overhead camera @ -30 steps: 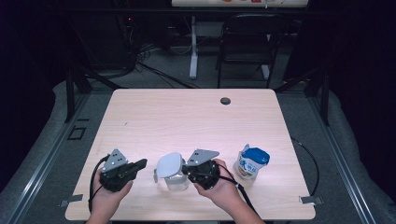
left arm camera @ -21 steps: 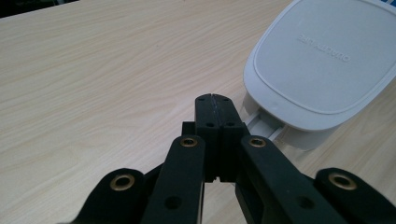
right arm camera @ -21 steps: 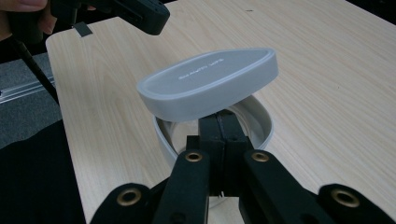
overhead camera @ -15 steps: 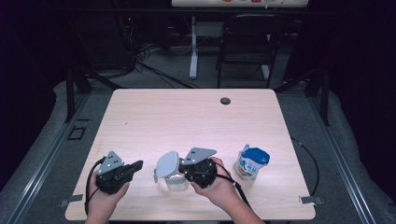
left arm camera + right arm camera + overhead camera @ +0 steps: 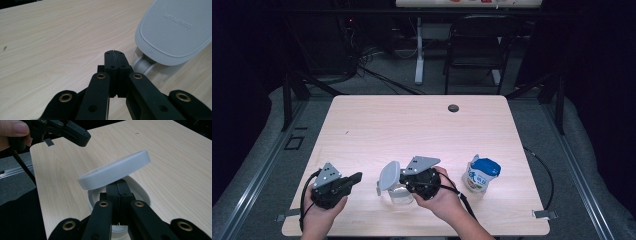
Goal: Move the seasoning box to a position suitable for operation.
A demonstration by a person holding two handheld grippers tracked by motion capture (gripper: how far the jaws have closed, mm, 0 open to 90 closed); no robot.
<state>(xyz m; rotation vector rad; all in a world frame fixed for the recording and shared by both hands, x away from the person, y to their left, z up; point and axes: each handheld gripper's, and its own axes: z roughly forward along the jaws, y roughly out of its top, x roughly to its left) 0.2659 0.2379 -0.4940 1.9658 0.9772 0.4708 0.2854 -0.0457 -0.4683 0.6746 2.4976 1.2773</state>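
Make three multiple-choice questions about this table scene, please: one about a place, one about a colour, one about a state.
1. Where does the tub with the blue lid stand?
A. Beside the right gripper, on the side away from the other gripper
B. Between the two grippers
C. At the far edge of the table

2. What colour is the hinged lid of the clear container?
A. Red
B. Black
C. Light grey

3. How does that hinged lid stand?
A. Shut flat
B. Raised open
C. Lying apart on the table

Answers:
1 A, the high view shows it past the right gripper, near the table's right edge.
2 C, both gripper views show it light grey.
3 B, it tilts up above the container's rim.
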